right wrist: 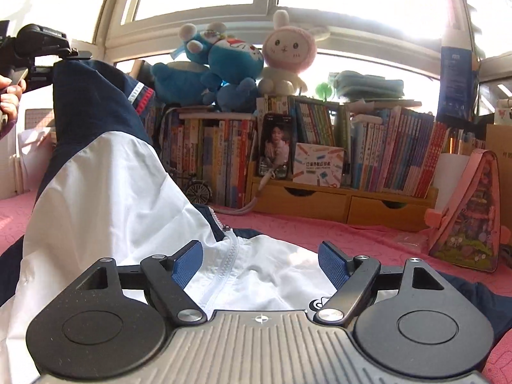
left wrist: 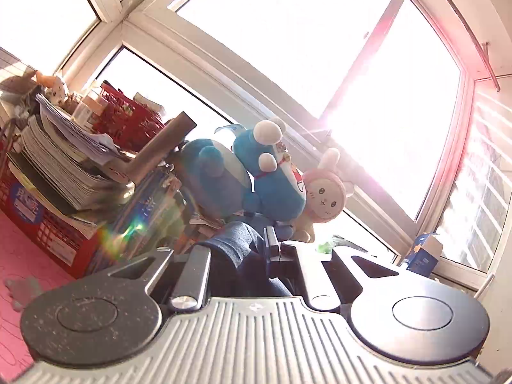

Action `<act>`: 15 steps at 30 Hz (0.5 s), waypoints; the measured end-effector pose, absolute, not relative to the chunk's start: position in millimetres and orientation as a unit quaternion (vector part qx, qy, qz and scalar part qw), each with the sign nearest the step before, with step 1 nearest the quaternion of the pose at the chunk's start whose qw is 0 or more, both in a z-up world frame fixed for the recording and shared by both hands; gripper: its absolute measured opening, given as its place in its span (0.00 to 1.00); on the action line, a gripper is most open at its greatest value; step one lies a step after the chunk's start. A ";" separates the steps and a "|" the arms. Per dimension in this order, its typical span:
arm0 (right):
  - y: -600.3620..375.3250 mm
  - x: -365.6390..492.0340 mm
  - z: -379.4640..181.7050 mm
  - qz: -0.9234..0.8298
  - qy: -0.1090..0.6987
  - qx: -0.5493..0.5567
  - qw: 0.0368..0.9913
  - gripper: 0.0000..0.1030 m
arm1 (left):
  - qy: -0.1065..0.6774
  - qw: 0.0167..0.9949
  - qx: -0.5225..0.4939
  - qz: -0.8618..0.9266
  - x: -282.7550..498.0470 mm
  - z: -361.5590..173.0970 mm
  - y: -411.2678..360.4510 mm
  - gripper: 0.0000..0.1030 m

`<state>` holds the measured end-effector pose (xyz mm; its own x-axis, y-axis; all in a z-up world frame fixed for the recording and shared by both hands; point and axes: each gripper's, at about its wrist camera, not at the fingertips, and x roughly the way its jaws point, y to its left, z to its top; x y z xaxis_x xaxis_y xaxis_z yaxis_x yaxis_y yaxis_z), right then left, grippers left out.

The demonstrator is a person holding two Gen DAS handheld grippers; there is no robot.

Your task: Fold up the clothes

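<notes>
1. Left gripper [left wrist: 275, 249]: its jaws are closed on a bunch of dark navy cloth, the sleeve end of the jacket [right wrist: 105, 185]. From the right wrist view, this gripper is raised at the upper left with the sleeve hanging from it in a long drape.
2. Right gripper [right wrist: 260, 264]: its jaws stand apart above the jacket's white front, pressing on nothing. The zip [right wrist: 224, 265] runs between the blue pads [right wrist: 187, 264].
3. Location: the jacket body lies spread on the pink worktop cover [right wrist: 352, 233], the lifted sleeve rising from it towards the left gripper.
4. Handling, as a judgement: thin, smooth shell fabric, light and limp, likely slippery. It will sag and slide rather than hold a crease. The zip line and the ribbed striped cuff [right wrist: 140, 94] are the stiffer parts.
5. Hold points: hem, cuff or shoulder seam, where layers are doubled, should grip best; a single smooth panel may slip.
6. Hedge: glare in the left wrist view hides how much cloth is pinched.
7. Surroundings: books [right wrist: 384, 150] and plush toys [right wrist: 230, 64] stand behind, well apart from the garment.
</notes>
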<state>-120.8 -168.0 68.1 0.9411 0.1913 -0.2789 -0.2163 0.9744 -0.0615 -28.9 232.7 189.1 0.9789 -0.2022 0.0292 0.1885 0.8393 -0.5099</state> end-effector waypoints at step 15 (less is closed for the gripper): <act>-152.0 -106.5 9.1 0.096 0.260 -0.101 0.955 0.83 | 0.360 0.917 -0.160 -0.060 -102.6 51.8 273.3 0.40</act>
<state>-106.5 -152.0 9.1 0.8464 0.1301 -0.5164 -0.2357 0.9611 -0.1441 -102.6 273.3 51.8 0.7338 -0.2248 -0.6411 -0.0053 0.9418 -0.3362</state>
